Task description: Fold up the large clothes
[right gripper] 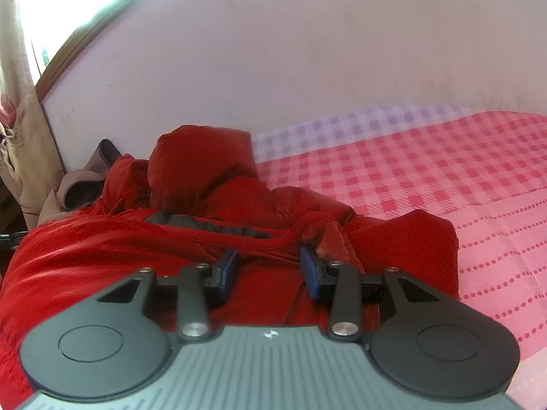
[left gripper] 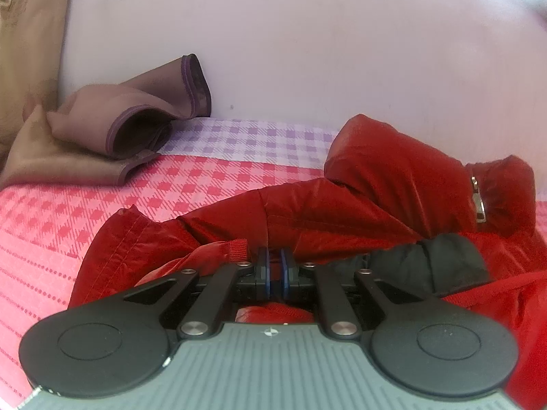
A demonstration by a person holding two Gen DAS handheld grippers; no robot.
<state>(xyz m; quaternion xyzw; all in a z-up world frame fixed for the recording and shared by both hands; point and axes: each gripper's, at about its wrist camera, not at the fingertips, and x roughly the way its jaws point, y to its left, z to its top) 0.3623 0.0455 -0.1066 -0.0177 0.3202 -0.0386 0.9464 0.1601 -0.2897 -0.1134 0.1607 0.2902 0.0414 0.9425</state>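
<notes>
A shiny red padded jacket (left gripper: 359,205) with a black lining (left gripper: 441,259) lies bunched on the checked bed sheet (left gripper: 85,212). Its hood (left gripper: 393,157) stands up at the back, with a metal zip pull (left gripper: 478,201) beside it. My left gripper (left gripper: 275,256) is shut, its blue pads pressed together at a fold of the red fabric near the ribbed cuff (left gripper: 237,251). In the right wrist view the same jacket (right gripper: 119,256) fills the left and middle. My right gripper (right gripper: 270,266) is open just above the jacket's ribbed hem (right gripper: 259,242), nothing between its pads.
A folded brown garment with purple trim (left gripper: 136,126) lies at the back left by the pale wall (left gripper: 307,51); it also shows in the right wrist view (right gripper: 82,184). A beige curtain (right gripper: 17,119) and a bright window are at the left. Pink checked bedding (right gripper: 444,184) stretches right.
</notes>
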